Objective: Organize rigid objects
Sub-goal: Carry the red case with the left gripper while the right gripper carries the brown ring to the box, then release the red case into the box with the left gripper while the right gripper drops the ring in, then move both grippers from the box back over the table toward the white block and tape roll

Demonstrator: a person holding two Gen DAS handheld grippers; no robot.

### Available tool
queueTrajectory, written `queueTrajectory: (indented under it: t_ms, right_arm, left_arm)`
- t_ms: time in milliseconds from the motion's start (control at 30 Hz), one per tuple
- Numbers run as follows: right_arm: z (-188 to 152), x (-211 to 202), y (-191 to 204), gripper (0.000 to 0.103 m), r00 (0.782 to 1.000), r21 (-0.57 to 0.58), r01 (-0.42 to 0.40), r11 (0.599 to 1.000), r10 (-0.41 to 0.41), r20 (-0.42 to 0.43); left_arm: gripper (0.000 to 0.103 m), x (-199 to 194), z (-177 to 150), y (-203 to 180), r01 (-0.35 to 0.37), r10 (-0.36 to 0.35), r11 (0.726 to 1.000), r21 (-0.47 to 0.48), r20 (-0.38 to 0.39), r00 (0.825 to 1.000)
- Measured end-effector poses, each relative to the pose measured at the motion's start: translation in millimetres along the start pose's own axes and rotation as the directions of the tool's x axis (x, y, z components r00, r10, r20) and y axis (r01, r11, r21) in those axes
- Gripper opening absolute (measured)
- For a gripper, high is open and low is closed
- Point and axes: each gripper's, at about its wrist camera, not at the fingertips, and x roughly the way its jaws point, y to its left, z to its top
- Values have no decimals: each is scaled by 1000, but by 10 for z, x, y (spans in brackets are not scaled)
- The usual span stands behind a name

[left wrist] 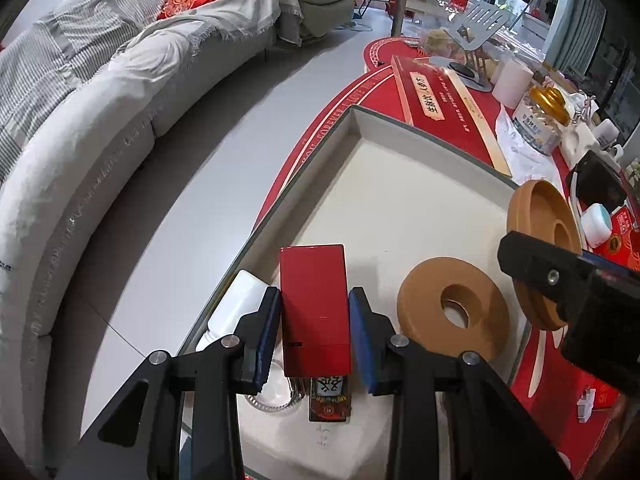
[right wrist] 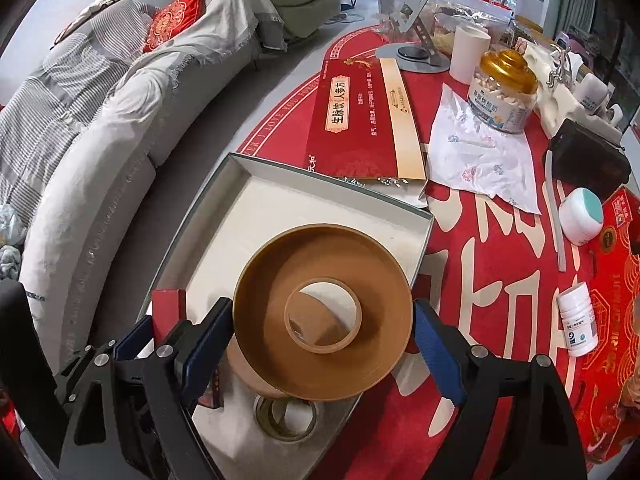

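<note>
My left gripper [left wrist: 315,336] is shut on a red box [left wrist: 314,308] and holds it over the near end of the shallow grey tray [left wrist: 400,200]. A brown ring-shaped disc [left wrist: 454,308] lies flat in the tray to its right. My right gripper [right wrist: 322,340] is shut on a second brown ring dish [right wrist: 322,312], held over the tray's [right wrist: 256,200] right side; the dish also shows in the left wrist view [left wrist: 542,236]. A tape roll [right wrist: 286,418] and a small dark printed box [left wrist: 330,398] lie in the tray below.
The tray sits on a red table mat [right wrist: 492,248]. Behind it lie a long red gift box [right wrist: 352,120], a jar with a gold lid [right wrist: 502,92], a white tissue [right wrist: 480,152], a white pill bottle [right wrist: 578,320] and a small round white case [right wrist: 582,216]. A grey sofa [left wrist: 100,120] stands at left.
</note>
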Motion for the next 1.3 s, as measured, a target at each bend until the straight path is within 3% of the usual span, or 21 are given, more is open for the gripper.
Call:
queueTrajectory:
  t_ms: [300, 367, 400, 433, 467, 500, 533, 667, 800, 967, 1067, 1133, 1200, 1300]
  right_arm:
    - [29, 150, -2, 88, 1000, 1, 8, 1000, -7, -23]
    - [36, 197, 0, 88, 1000, -2, 6, 1000, -6, -29]
    - [37, 220, 0, 89, 999, -3, -2, 1000, 2, -33]
    - [38, 243, 1, 89, 999, -1, -11, 1000, 11, -43]
    - [38, 267, -5, 92, 998, 7, -22, 1000, 22, -59]
    - [35, 288, -15, 103, 996, 20, -38, 999, 40, -77]
    - [24, 281, -28, 103, 996, 36, -50, 998, 53, -78]
    - [-32, 102, -106, 103, 998, 72, -65, 995, 67, -22]
    - [-164, -149, -206, 103, 994, 91, -107, 990, 109, -14]
    - [-530, -513, -402, 103, 987, 156, -146, 977, 155, -41]
    - [-840, -772, -535, 103, 987, 188, -148, 971, 157, -33]
    - [-1116, -940, -656, 103, 987, 221, -152, 963, 160, -20]
    - [-1364, -1048, -735, 103, 987, 232, -152, 961, 160, -17]
    - [-1702, -1111, -790, 103, 990, 215, -121, 969, 134, -47]
  left_arm:
    - [38, 124, -2, -32, 16, -16, 1000, 16, -23, 1000]
    - [49, 122, -15, -78, 20, -19, 998, 53, -10, 1000]
    - [73, 100, -26, -107, 11, -11, 997, 74, 3, 1000]
    - [89, 72, -35, -118, -4, 2, 997, 81, 19, 1000]
    - [91, 15, -48, -124, -11, 7, 996, 89, 45, 999]
    - [97, -29, -54, -126, -1, -4, 995, 96, 54, 999]
    - [103, -75, -57, -124, 9, -15, 995, 102, 59, 998]
    - [103, -283, -103, -116, 1, -12, 993, 122, 96, 995]
    - [103, -564, -212, -62, 65, -78, 991, 117, 109, 991]
    - [103, -1066, -475, 70, 163, -187, 975, 150, 163, 969]
    - [103, -1466, -706, 261, 174, -206, 975, 140, 255, 945]
    - [103, -1728, -949, 420, 137, -170, 983, 120, 344, 923]
    - [103, -1943, -1295, 583, 46, -65, 997, 55, 439, 896]
    - [103, -2066, -1777, 746, -23, 74, 994, -111, 485, 871]
